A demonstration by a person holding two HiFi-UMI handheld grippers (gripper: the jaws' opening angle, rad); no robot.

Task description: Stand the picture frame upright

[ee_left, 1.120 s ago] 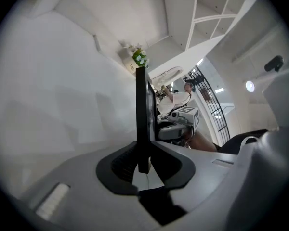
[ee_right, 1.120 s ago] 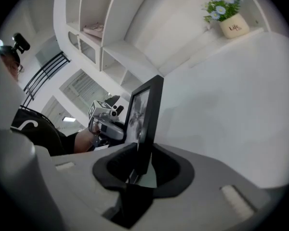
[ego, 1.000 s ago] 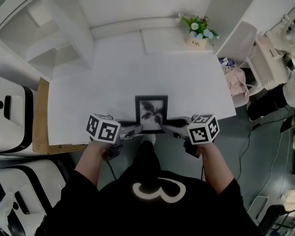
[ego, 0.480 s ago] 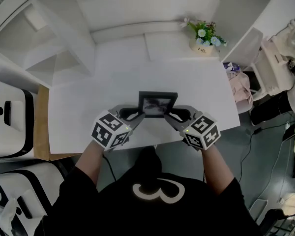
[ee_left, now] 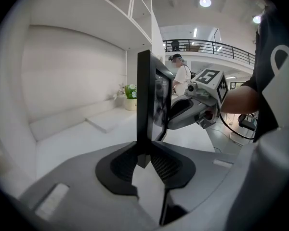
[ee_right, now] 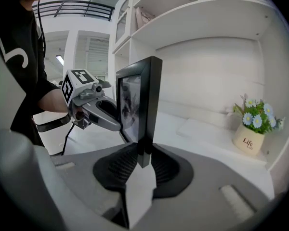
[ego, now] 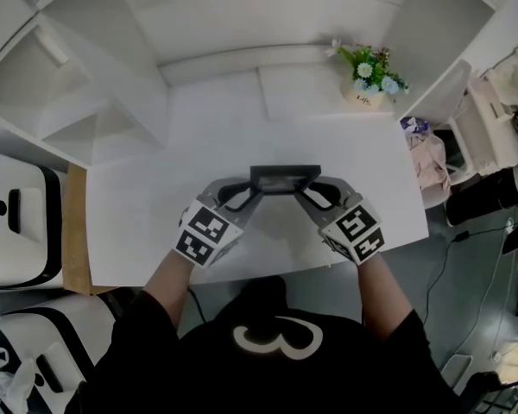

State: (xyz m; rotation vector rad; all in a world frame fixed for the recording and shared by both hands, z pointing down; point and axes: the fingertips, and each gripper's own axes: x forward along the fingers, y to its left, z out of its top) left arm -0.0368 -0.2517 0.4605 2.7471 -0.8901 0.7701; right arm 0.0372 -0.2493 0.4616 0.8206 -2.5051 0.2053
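Observation:
The black picture frame (ego: 284,178) stands almost upright over the white table (ego: 155,188), seen nearly edge-on from the head view. My left gripper (ego: 252,186) is shut on its left edge and my right gripper (ego: 313,186) is shut on its right edge. In the left gripper view the frame (ee_left: 144,100) rises straight up from between the pads, with the right gripper (ee_left: 188,112) behind it. In the right gripper view the frame (ee_right: 143,105) shows its glass face with a dark plant print, and the left gripper (ee_right: 103,114) holds the far side.
A small pot of flowers (ego: 369,72) stands at the back right of the table. White shelving (ego: 86,76) runs along the left and back. White machines (ego: 17,222) stand left of the table. A person (ee_left: 183,73) is far off in the left gripper view.
The frame went from lying flat near the table's front edge to standing nearly upright. Both grippers moved forward with it, turning it up, and stayed shut on its two sides.

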